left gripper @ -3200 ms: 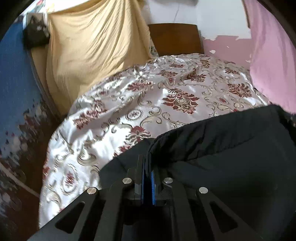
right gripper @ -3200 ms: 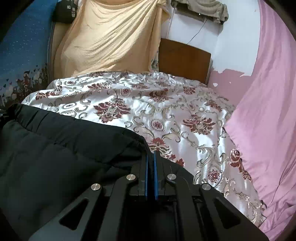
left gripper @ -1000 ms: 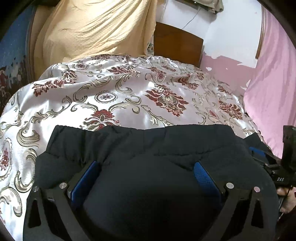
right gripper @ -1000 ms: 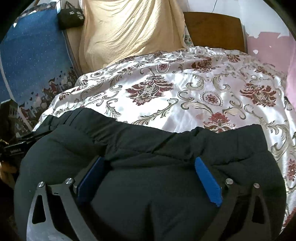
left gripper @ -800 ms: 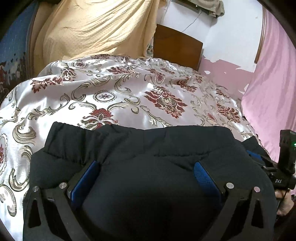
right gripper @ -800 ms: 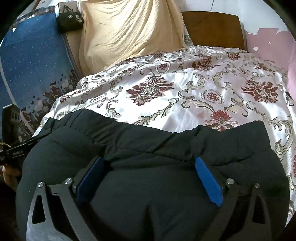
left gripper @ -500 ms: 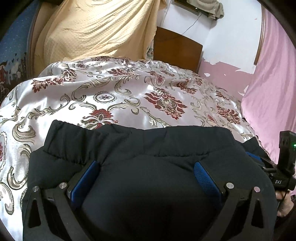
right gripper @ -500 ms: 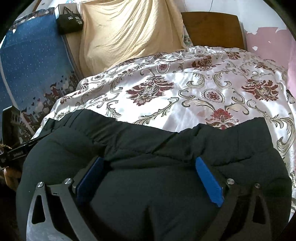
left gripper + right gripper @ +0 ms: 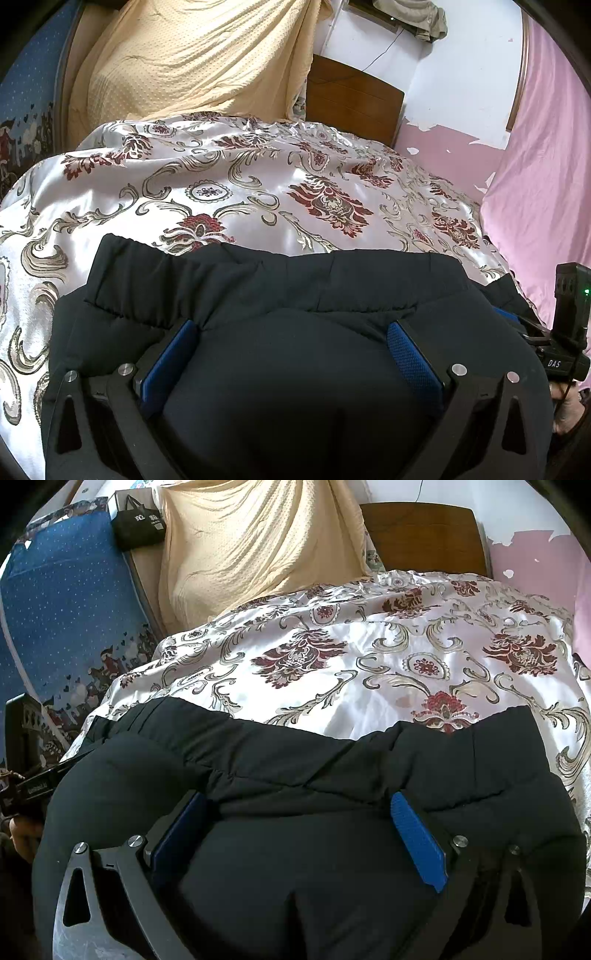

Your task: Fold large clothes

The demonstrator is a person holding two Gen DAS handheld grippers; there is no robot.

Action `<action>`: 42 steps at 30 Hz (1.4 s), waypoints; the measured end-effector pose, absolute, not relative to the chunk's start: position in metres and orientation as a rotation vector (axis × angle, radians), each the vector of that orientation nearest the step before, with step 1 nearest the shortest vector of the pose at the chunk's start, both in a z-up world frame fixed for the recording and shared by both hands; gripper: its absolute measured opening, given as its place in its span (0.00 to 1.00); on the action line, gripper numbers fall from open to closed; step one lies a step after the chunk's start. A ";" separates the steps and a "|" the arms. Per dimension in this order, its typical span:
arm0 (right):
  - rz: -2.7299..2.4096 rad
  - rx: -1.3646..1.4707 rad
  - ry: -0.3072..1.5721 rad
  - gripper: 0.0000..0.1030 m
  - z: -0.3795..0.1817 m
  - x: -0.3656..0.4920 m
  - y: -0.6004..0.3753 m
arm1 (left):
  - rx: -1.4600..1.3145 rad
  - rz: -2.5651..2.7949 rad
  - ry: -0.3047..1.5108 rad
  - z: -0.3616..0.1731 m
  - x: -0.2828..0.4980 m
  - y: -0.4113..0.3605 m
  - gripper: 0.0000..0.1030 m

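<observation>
A black padded garment (image 9: pixel 295 387) (image 9: pixel 306 849) lies folded on the bed, its elastic hem (image 9: pixel 258 273) along the far edge. My left gripper (image 9: pixel 291 354) stands open over it, the blue pads (image 9: pixel 413 358) wide apart with puffy fabric bulging between them. My right gripper (image 9: pixel 299 830) is open too, its blue pads (image 9: pixel 417 834) spread over the garment's right part. The right gripper's body (image 9: pixel 565 332) shows at the right edge of the left wrist view, the left gripper's body (image 9: pixel 26 760) at the left edge of the right wrist view.
The bed carries a shiny white cover with red and gold flowers (image 9: pixel 277 192) (image 9: pixel 406 657). A yellow blanket (image 9: pixel 192 59) hangs behind it beside a wooden headboard (image 9: pixel 351 99). A pink curtain (image 9: pixel 546 166) is at the right, a blue panel (image 9: pixel 66 620) and a black bag (image 9: pixel 138 520) at the left.
Both grippers were shut on the garment's edge 3.2 s ago and have let go and opened. Over the last second they stay open and barely move.
</observation>
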State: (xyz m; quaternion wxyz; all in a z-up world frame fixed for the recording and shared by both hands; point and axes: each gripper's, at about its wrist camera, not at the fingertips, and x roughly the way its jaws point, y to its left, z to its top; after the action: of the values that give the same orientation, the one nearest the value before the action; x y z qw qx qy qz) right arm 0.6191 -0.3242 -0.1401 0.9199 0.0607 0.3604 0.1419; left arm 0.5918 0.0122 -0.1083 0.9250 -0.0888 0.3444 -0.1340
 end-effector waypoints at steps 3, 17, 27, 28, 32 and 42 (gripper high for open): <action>0.291 0.124 0.740 0.95 -0.141 0.619 -0.324 | -0.182 -0.275 0.706 -0.108 0.592 0.012 1.00; 0.271 0.102 0.725 0.97 -0.124 0.594 -0.331 | -0.185 -0.277 0.755 -0.091 0.571 0.027 1.00; 0.218 0.072 0.718 0.98 -0.099 0.536 -0.376 | -0.206 -0.226 0.807 -0.079 0.536 0.082 1.00; 0.206 0.062 0.723 0.98 -0.099 0.532 -0.381 | -0.194 -0.222 0.813 -0.079 0.533 0.085 1.00; 0.176 0.060 0.740 0.98 -0.095 0.518 -0.402 | -0.179 -0.219 0.871 -0.083 0.522 0.100 1.00; 0.186 0.142 0.866 0.98 -0.118 0.504 -0.442 | -0.273 -0.229 0.984 -0.111 0.509 0.137 1.00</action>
State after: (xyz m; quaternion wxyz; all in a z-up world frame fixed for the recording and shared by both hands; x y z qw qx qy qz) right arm 0.5040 -0.4417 -0.1181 0.9010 0.0685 0.4187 0.0899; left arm 0.5089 0.1374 -0.1115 0.8662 -0.1301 0.4700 -0.1092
